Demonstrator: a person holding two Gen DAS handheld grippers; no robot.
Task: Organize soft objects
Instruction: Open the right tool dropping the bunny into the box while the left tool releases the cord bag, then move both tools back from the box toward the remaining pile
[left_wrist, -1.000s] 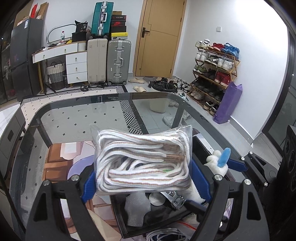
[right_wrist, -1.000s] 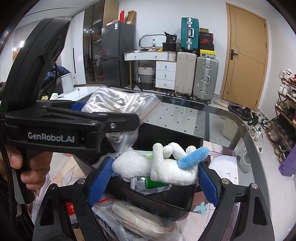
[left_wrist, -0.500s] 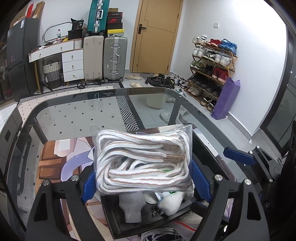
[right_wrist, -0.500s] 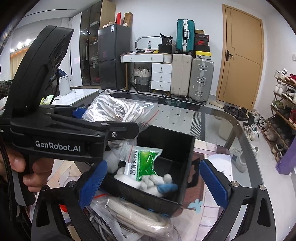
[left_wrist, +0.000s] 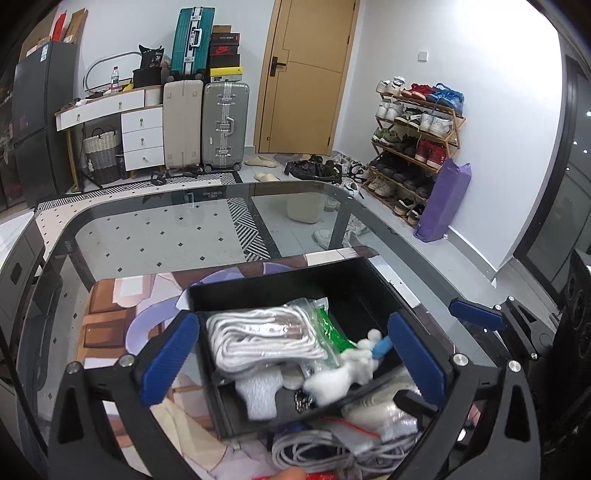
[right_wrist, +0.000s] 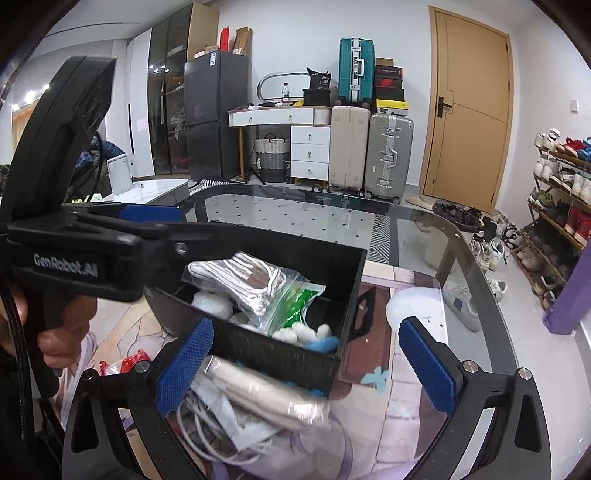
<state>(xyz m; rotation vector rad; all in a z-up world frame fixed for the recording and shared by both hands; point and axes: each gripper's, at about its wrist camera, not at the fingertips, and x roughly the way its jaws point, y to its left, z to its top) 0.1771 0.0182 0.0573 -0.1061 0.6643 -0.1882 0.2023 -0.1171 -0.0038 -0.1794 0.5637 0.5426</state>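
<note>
Left gripper: its blue-padded fingers were spread wide and held nothing, hanging over the near half of the black bin.
Right gripper: spread wide as well, empty, low at the bin's near wall and over the loose pile.
Loose pile: just near of the bin lay a coiled white cable and a plastic-wrapped beige roll, the roll touching the bin's near wall.
Black bin: it stood on a printed mat on the glass table.
Bag of white laces: a clear zip bag, it lay inside the bin toward its left side, on top of the other contents.
Green packet: in the bin, tucked partly under the lace bag's right edge.
White plush toy: it lay in the bin's near right corner, its blue part beside the green packet.
Far room: suitcases, a wooden door and a shoe rack stood well beyond the table.
</note>
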